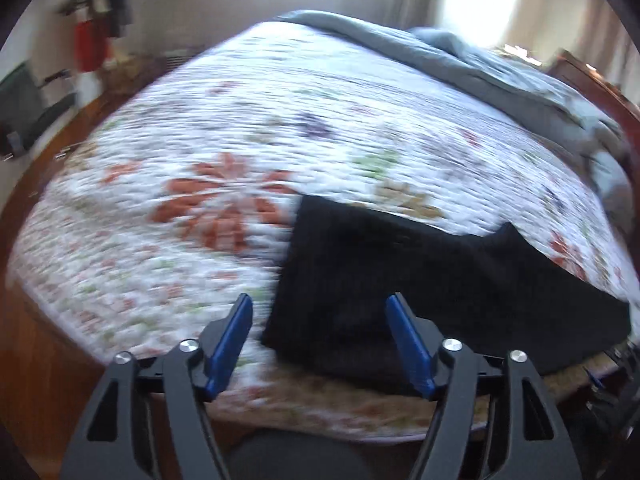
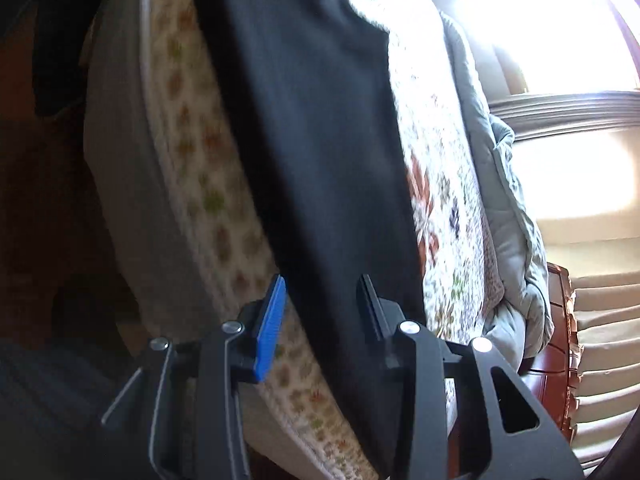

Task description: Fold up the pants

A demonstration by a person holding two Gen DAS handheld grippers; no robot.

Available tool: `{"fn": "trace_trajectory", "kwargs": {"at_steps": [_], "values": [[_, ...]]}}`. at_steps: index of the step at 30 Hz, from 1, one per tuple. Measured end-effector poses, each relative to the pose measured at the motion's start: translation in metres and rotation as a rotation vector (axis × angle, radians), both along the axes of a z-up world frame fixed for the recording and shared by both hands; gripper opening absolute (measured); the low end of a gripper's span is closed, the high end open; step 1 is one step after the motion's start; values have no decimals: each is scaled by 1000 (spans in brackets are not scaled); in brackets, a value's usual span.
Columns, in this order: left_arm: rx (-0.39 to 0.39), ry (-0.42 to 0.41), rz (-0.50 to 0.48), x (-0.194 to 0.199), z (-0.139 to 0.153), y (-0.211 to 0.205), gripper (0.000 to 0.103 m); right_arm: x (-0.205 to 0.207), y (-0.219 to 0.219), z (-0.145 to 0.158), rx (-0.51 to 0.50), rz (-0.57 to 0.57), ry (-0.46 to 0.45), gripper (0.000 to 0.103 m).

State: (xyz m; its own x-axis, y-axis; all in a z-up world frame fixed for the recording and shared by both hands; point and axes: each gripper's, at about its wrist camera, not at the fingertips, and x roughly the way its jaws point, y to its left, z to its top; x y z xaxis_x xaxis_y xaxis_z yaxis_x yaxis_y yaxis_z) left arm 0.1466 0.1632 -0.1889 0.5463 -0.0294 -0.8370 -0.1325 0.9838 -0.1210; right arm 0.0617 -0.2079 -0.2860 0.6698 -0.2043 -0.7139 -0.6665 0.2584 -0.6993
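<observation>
In the left wrist view, a red cylinder (image 1: 89,42) hangs on the far wall above the reddish wooden floor (image 1: 36,364). A white quilted bedspread with orange, green and purple flower prints (image 1: 224,128) covers the bed. The left gripper (image 1: 320,304) hovers above the near edge of the bed, its two blue-padded fingers (image 1: 230,344) spread wide with nothing between them. Just beyond it, toward the right, the black fabric pants (image 1: 384,276) lie flat on the bedspread close to the near edge, folded into a broad dark slab with one corner sticking up at the far side. A rumpled grey duvet (image 1: 480,68) is bunched along the far right side of the bed.

In the right wrist view, tilted sideways, the pants (image 2: 320,140) run as a long dark band across the bedspread (image 2: 440,184). The right gripper (image 2: 322,286) stands spread at the near end of the band; whether its fingers touch the cloth cannot be told. The duvet (image 2: 516,240) lies further right, beside a carved reddish wooden bed frame (image 2: 560,344).
</observation>
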Motion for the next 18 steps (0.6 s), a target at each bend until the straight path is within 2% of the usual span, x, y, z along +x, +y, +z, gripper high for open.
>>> {"fn": "trace_trajectory", "kwargs": {"at_steps": [2, 4, 6, 7, 8, 10, 12, 16, 18], "values": [[-29, 22, -63, 14, -12, -12, 71, 5, -5, -6, -10, 2, -3, 36], [-29, 78, -72, 26, -30, -24, 71, 9, -6, -11, -14, 4, -4, 36], [-22, 142, -52, 33, -46, -29, 71, 15, -9, -19, -17, -3, 2, 27], [-14, 183, -43, 37, -55, -28, 71, 16, -10, -20, -2, -17, 25, 15], [-17, 221, -42, 37, -62, -27, 71, 16, -10, -20, 11, -24, 32, 13], [-30, 223, -44, 35, -68, -25, 73, 13, -12, -19, 20, -21, 43, 13], [-18, 225, -48, 33, -67, -30, 74, 13, -14, -18, 30, -16, 34, 14], [0, 224, -65, 37, -71, -36, 80, 13, -30, -1, 78, -51, -30, 36], [13, 220, -76, 37, -71, -38, 81, 17, -56, 11, 94, -117, -52, 38]]}}
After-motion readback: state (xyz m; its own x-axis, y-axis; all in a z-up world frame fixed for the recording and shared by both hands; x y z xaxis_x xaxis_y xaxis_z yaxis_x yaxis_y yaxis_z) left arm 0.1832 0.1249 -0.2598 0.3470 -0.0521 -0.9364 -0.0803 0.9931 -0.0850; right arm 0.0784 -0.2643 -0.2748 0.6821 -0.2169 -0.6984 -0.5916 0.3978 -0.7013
